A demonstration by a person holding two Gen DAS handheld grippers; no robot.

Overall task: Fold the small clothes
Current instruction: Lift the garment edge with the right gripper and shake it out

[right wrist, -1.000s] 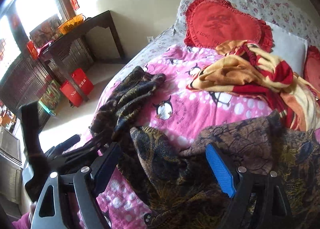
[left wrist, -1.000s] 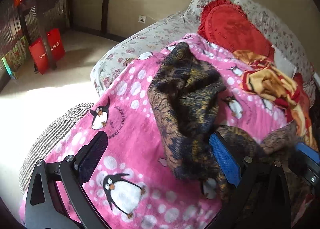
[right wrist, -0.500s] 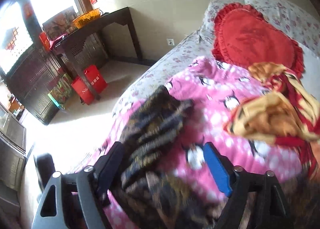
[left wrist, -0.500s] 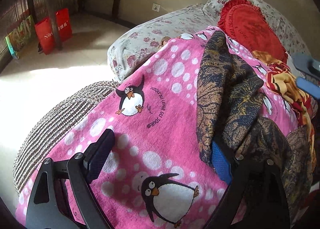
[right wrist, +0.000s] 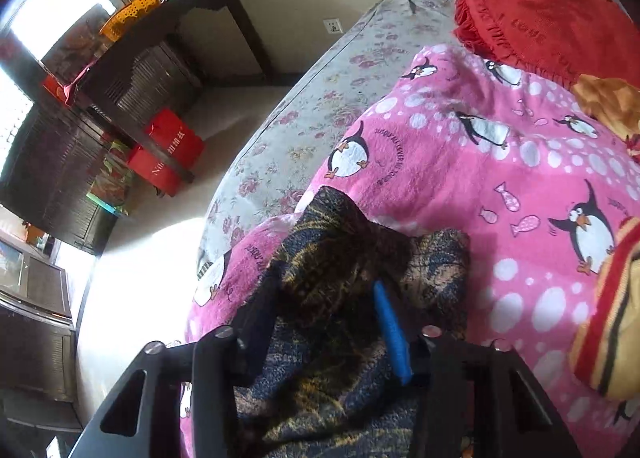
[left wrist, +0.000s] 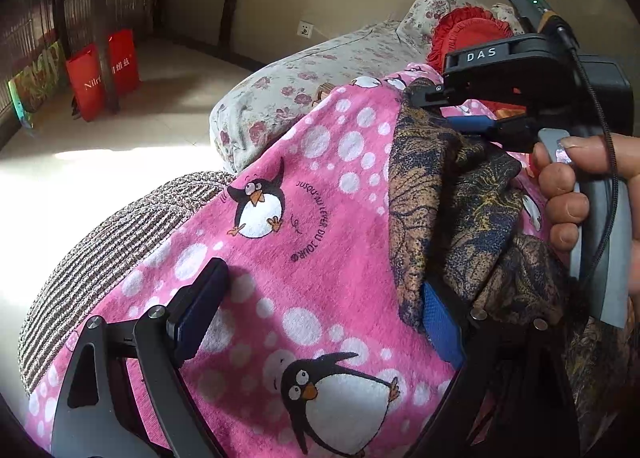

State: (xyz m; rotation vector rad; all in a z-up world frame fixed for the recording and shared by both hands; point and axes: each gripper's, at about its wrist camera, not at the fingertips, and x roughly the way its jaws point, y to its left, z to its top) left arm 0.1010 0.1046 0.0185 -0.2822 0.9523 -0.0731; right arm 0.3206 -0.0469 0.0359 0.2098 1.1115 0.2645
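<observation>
A dark navy and gold patterned garment (left wrist: 452,194) lies bunched on a pink penguin blanket (left wrist: 304,186). My left gripper (left wrist: 320,310) is open over the blanket, its right finger (left wrist: 440,322) against the garment's near edge. My right gripper (right wrist: 324,322) has its fingers partly closed around a fold of the garment (right wrist: 340,258) near its far end. In the left wrist view the right gripper (left wrist: 472,122) reaches over the garment's far end, held by a hand (left wrist: 572,186).
A red heart cushion (right wrist: 540,6) and a yellow-red cloth (right wrist: 612,318) lie further up the floral-sheeted bed (right wrist: 320,98). A striped round cushion (left wrist: 104,242) sits at the blanket's left edge. Red bags (left wrist: 104,70) and a dark table (right wrist: 168,22) stand on the floor.
My right gripper swung over to the garment's far end and narrowed its fingers around a fold. My left gripper shifted left, with the garment at its right finger.
</observation>
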